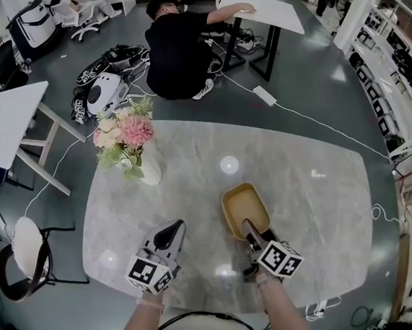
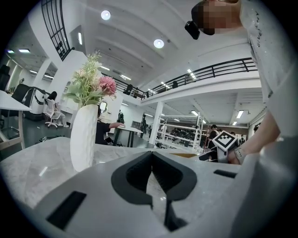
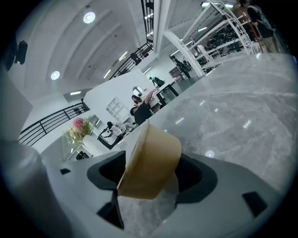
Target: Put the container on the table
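- resting on the marble table, the tan container sat upright to the right of the flower vase, nearer the person than the vase.
- the right gripper reached over the container's wall farthest from the vase; its jaws stood apart around that wall, not pinching it.
- the left gripper, nearer the person than the vase, had its jaws together on nothing.
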